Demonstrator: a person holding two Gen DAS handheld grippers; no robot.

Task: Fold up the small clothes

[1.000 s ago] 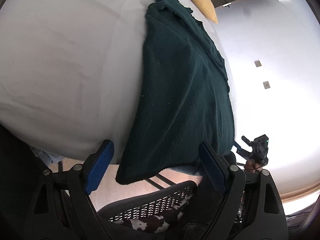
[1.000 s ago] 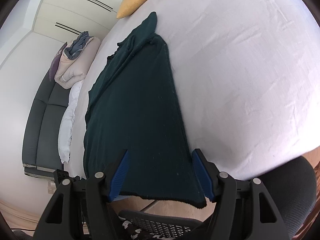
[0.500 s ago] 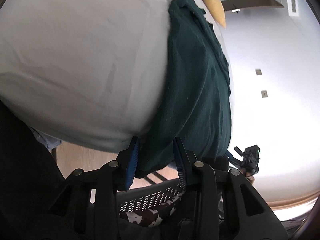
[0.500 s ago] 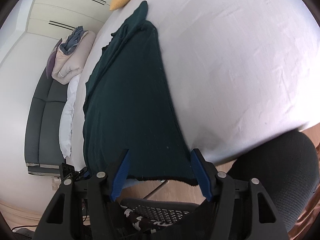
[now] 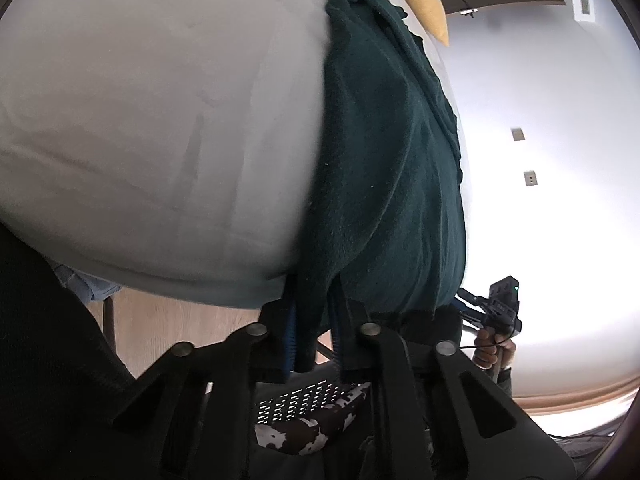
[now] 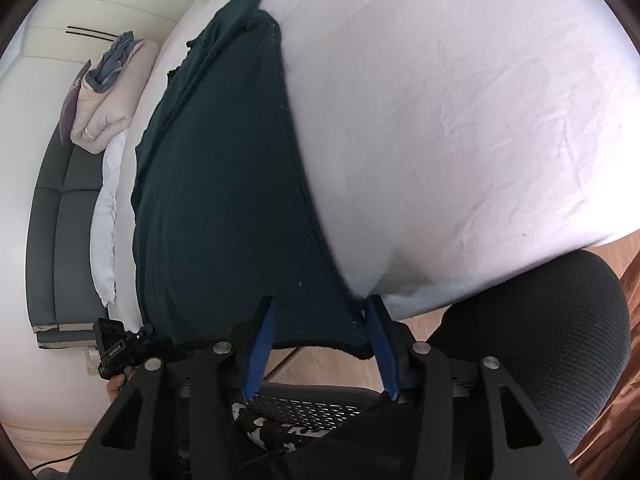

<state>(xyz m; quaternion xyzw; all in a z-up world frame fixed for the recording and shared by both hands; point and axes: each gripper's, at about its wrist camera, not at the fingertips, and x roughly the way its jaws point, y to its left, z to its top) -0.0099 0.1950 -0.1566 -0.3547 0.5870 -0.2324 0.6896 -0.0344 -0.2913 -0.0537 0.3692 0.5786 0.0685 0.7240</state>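
Your left gripper (image 5: 314, 320) has just been closing, and now its two blue pads pinch the near corner of the dark green fuzzy cloth (image 5: 384, 168). The cloth lies long across the white bed sheet (image 5: 160, 120), up to a yellow pillow (image 5: 420, 0). Below sits a black mesh chair (image 5: 304, 396). Your other hand (image 5: 494, 350) holds a black gripper at the right.

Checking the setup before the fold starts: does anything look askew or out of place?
Slightly. The dark green garment hangs over the near edge of the white bed instead of lying flat. The left gripper has just closed on one hem corner; the right gripper, closing, only straddles the other.
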